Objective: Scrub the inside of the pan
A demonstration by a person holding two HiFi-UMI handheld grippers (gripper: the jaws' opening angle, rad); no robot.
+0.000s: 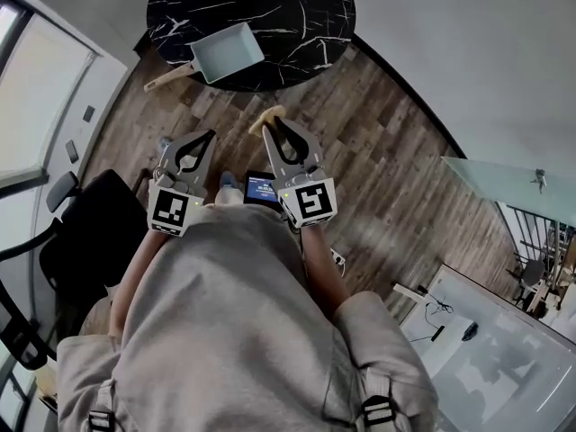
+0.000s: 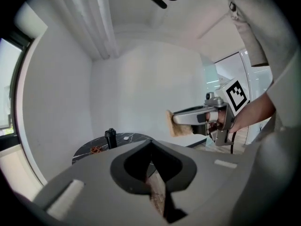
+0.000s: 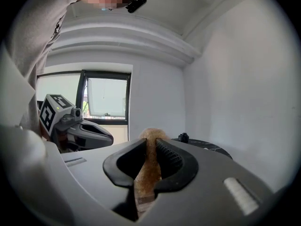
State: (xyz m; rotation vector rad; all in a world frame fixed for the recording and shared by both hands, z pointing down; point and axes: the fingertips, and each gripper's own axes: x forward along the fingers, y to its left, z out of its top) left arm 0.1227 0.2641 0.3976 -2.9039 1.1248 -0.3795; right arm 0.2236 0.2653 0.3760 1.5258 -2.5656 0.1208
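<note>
Evidently readying to scrub, the right gripper (image 1: 277, 126) clamps a tan sponge (image 3: 150, 134) while the left gripper (image 1: 210, 137), jaws shut and empty, hovers beside it, both well short of the rectangular pan (image 1: 227, 52) on the round marble table (image 1: 288, 12).

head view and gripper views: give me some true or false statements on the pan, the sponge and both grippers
1. The pan sits on the round black table. True.
2. The right gripper is shut on a tan sponge. True.
3. The left gripper grips the pan's handle. False: it is shut on nothing and is held well short of the table.
4. The sponge lies inside the pan. False: it is between the right gripper's jaws, and nothing shows inside the pan.
5. In the head view both grippers show over the wood floor, not over the table. True.
</note>
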